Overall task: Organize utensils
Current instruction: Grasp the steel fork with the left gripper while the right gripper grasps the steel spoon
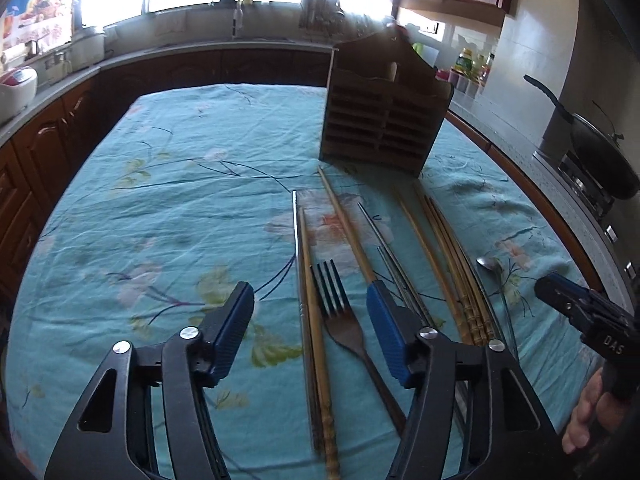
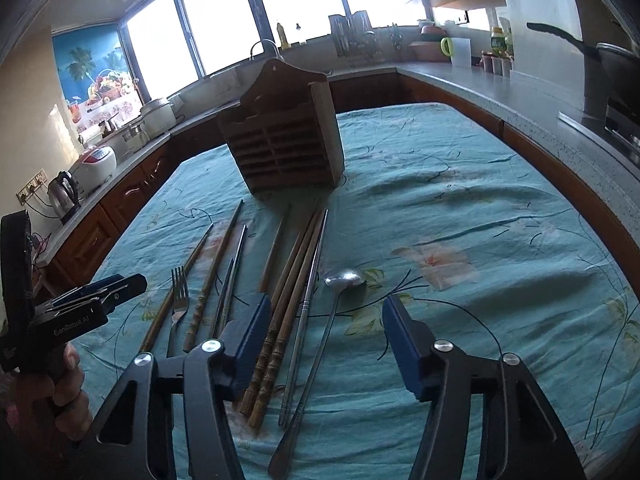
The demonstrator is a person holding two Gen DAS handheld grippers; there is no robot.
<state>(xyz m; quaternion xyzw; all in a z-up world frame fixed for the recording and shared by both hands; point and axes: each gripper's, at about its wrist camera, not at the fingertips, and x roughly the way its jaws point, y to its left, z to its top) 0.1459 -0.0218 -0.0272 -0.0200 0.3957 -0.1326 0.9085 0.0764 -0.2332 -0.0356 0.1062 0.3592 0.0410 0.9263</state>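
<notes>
Left wrist: your left tongs (image 1: 310,312) hang released, a dark flat metal fork (image 1: 334,304) and pale wooden chopsticks (image 1: 310,280) lying between them; drop squarely, pinch the fork's neck.

Right wrist: your right tongs (image 2: 326,330) are released too, ridged bamboo chopsticks (image 2: 276,336) and the slim shiny steel spoon (image 2: 320,332) between them, slatted wooden holder (image 2: 280,148) ahead on the table.

Your light comes from the windows (image 2: 224,36) at the back, blown out to plain white glare in both views. The wooden holder (image 1: 384,120) stands backlit and dark, dropping a short shadow toward you. The tablecloth (image 1: 160,200) reads evenly lit. Fisheye bending curves the edges, corners go black, and nearby utensils smear slightly.
</notes>
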